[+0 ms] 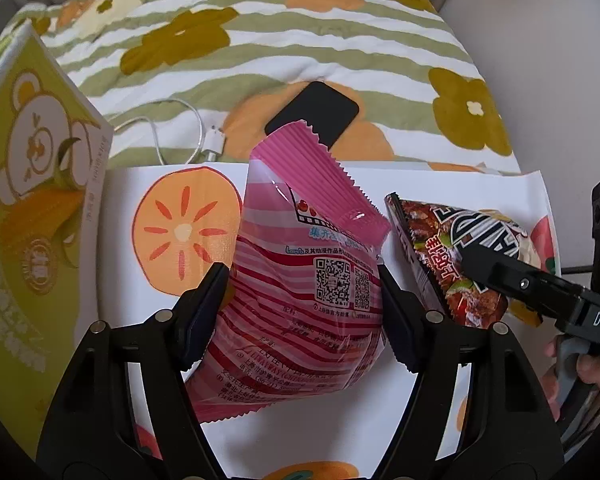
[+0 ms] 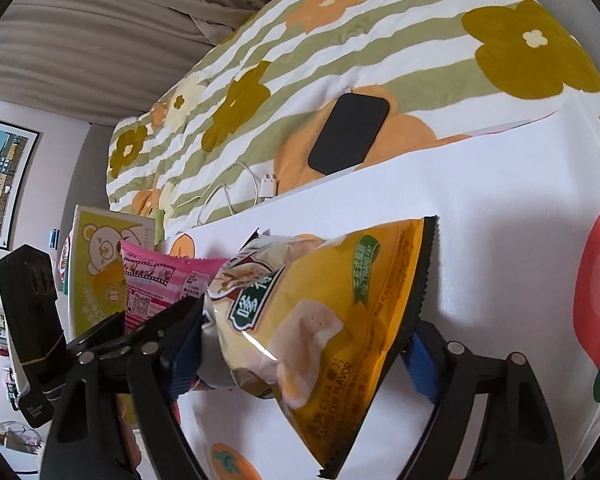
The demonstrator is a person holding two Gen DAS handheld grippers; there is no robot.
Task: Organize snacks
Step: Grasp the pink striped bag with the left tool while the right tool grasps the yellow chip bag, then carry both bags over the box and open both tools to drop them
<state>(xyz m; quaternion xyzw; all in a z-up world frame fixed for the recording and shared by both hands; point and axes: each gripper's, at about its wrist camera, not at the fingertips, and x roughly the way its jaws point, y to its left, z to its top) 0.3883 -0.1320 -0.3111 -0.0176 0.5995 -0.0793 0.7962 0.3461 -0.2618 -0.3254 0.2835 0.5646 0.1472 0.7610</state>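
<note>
A pink striped snack bag (image 1: 300, 280) stands tilted on the white fruit-print mat (image 1: 440, 184), and my left gripper (image 1: 302, 304) is shut on its lower half, a finger pressing in on each side. The same pink bag (image 2: 160, 280) shows at the left of the right wrist view. My right gripper (image 2: 300, 360) is shut on a yellow barbecue chip bag (image 2: 332, 304), its blue pads (image 2: 184, 356) squeezing the bag's sides. In the left wrist view that bag's dark red printed side (image 1: 452, 248) lies right of the pink bag, with a right gripper finger (image 1: 512, 280) across it.
A green box with a bear print (image 1: 32, 200) stands at the mat's left edge. Behind the mat, a black phone (image 1: 316, 114) and a white charging cable (image 1: 172, 128) lie on the striped flower quilt (image 1: 260, 40). A person's hand (image 1: 588, 376) holds the right gripper's handle.
</note>
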